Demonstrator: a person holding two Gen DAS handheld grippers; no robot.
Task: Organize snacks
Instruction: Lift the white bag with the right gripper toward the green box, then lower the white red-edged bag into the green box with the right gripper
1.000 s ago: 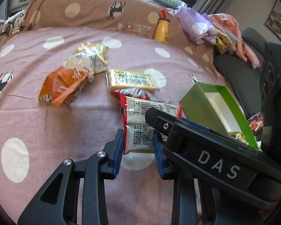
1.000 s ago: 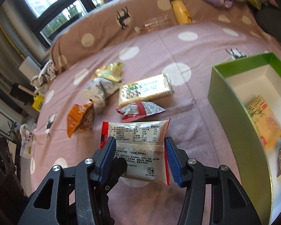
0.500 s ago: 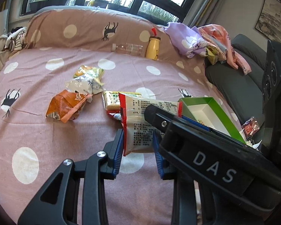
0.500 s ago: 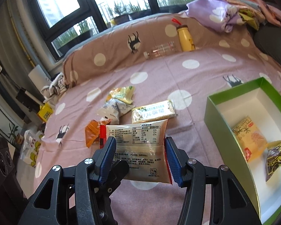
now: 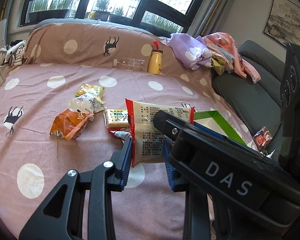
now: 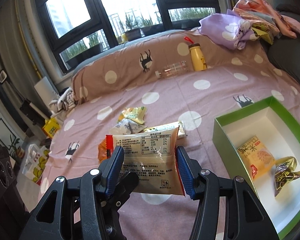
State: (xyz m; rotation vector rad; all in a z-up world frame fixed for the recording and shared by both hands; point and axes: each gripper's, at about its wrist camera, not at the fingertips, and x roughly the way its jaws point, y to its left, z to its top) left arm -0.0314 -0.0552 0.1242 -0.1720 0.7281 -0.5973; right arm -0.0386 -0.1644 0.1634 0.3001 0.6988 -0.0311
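Two grippers matter: with the green box (image 6: 226, 138) right of my jaws, I'd carry the packet (image 6: 148, 160) level, pinched by the right gripper (image 6: 150, 175), while the left gripper (image 5: 148, 164) brackets it, grip unclear.

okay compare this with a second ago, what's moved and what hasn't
The snack packet has been lifted off the bedspread, held between both the left gripper and the right gripper throughout. Both grippers have tilted up, so more of the window shows. The other snacks on the bed, the green box and the two snacks inside it lie as before.
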